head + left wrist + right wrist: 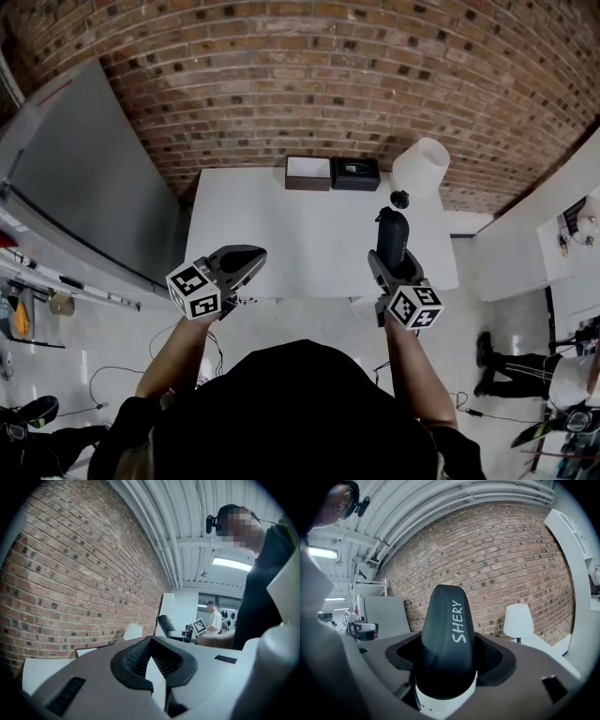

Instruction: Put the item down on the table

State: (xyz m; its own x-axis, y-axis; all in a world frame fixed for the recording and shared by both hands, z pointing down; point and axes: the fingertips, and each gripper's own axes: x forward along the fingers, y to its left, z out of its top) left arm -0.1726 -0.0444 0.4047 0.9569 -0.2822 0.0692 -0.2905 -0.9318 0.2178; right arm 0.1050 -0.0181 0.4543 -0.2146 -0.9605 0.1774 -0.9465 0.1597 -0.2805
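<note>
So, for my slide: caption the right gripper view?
Right gripper holds a dark SHERY-marked item before a brick wall.

A red-brown brick wall [309,84] rises just behind the white counter [281,244]. At the counter's far edge sit a brown box with a white top [308,172] and, just beside it, a black box [356,173]. A white-shaded lamp [420,169] stands at its far right corner. Left of the counter is a large grey panel [84,178]. To its right are white cabinets [525,234]. In front lies pale glossy floor [309,314]. Overhead, a white ribbed ceiling [187,508] holds a lit strip light [230,563].
</note>
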